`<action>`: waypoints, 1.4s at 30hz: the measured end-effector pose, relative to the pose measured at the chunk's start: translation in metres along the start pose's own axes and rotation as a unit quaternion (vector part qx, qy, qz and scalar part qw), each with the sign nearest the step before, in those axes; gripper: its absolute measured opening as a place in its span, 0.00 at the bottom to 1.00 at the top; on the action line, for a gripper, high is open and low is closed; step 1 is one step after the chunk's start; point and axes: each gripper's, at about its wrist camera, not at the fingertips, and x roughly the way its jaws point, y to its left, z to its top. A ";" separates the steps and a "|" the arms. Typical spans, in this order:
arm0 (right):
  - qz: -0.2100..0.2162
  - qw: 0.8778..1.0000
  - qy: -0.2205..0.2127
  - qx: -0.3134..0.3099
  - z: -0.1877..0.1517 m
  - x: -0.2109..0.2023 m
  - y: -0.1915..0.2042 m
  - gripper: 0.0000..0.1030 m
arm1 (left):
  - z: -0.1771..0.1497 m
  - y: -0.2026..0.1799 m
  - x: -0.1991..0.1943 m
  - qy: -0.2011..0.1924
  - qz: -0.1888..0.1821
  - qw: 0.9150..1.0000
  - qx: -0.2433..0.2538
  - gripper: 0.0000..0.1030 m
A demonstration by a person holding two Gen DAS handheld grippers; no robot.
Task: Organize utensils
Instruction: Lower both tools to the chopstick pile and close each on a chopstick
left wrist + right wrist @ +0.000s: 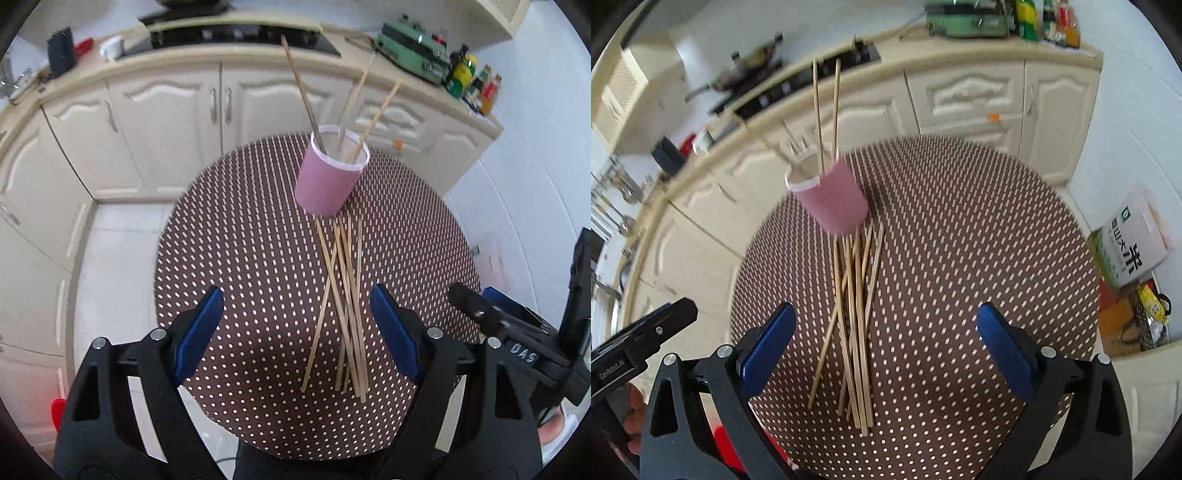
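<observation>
I have both tongs over the round table (229, 221), whose brown cloth is dotted white. My left gripper (295, 325) is released, its blue pads spread wide with nothing between them but the cloth. My right gripper (886, 343) is likewise released and grasps nothing.

The loose wooden skewers (343, 306) lie crossed in a bundle on the cloth, one end just beside the pink cup (328, 177). From my right camera the bundle (855, 325) sits between the pads but lower, untouched. The cup (834, 201) stands upright near the far edge of the table, with a few skewers (301, 88) already standing in it.

Writing I can read: "DAS" on the right tool's body (522, 356), "GenRobot.AI" on the left tool's body (613, 371), and a Chinese character for rice on a bag (1128, 245) by the wall.
</observation>
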 end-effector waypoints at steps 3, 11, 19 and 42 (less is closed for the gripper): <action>0.007 0.999 0.038 -0.003 -0.006 0.024 0.005 0.69 | -0.001 0.011 0.025 0.038 -0.022 0.999 -0.012 0.73; 0.036 0.993 0.116 -0.005 -0.022 0.073 0.010 0.44 | -0.009 0.026 0.070 0.112 -0.074 0.991 -0.024 0.62; 0.007 0.989 0.150 0.005 -0.030 0.095 0.007 0.32 | -0.021 0.023 0.107 0.184 -0.092 0.979 0.000 0.62; 0.014 0.984 0.172 0.033 -0.005 0.119 0.022 0.05 | -0.020 -0.025 0.175 0.212 -0.042 0.975 0.055 0.62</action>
